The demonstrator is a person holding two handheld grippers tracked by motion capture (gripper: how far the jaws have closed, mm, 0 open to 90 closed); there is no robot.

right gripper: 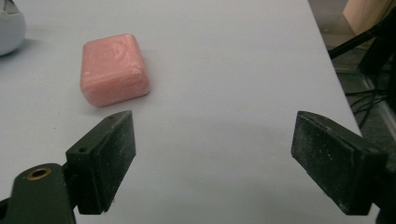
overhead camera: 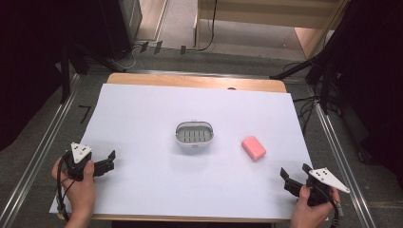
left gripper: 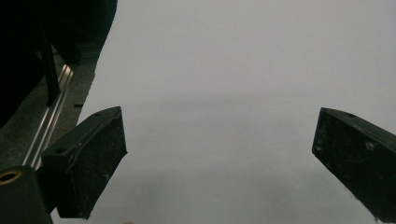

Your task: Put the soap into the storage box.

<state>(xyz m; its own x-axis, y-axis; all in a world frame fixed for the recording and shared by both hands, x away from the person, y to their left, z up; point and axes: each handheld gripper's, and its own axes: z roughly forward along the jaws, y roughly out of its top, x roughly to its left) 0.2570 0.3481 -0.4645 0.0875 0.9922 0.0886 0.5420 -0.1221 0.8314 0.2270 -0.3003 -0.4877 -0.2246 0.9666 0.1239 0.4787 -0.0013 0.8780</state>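
Note:
A pink bar of soap lies on the white sheet, right of centre. A white oval soap dish with a slotted grey insert stands at the middle of the sheet. My right gripper rests near the front right corner, open, its jaws wide apart and nothing between them. In the right gripper view the soap lies ahead and to the left of the jaws, and the dish's edge shows at the top left. My left gripper sits at the front left, open over bare sheet.
The white sheet covers a wooden table whose far edge shows. Metal rails run along both sides of the table. Black stands and cables crowd the far right floor.

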